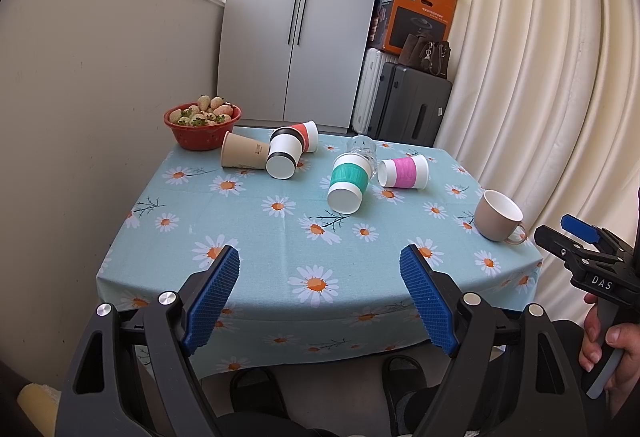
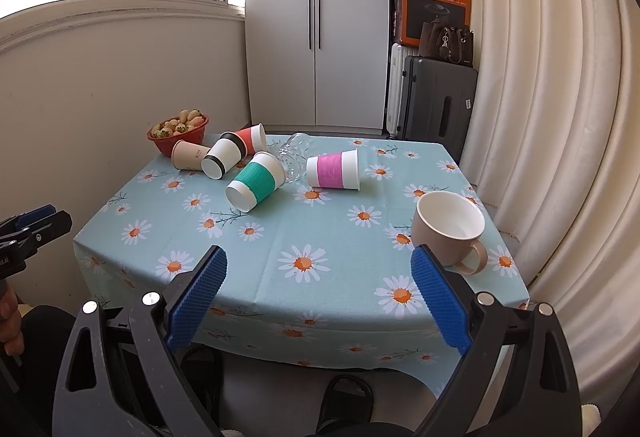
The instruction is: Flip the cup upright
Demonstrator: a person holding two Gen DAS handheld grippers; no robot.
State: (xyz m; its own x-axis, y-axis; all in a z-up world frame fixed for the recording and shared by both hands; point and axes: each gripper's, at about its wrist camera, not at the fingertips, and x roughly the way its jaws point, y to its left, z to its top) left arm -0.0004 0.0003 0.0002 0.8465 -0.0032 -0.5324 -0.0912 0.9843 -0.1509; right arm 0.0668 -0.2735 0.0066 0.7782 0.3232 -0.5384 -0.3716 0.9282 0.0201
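Both tools, left (image 1: 320, 265) and right (image 2: 319, 267), gape wide; orange box (image 2: 434, 3) reads "PHILIPS"

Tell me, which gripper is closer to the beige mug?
Right. The right gripper hovers just short of the beige mug; the left gripper sits farther left, off the table's front edge.

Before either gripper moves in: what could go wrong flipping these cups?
1. The green-banded cup lies against the tipped clear glass; lifting it may set the glass rolling.
2. The black-banded cup, kraft cup and red cup lie bunched beside the strawberry bowl; wide-open jaws could knock a neighbour.
3. The beige mug stands near the table corner, where the right gripper may clip it.
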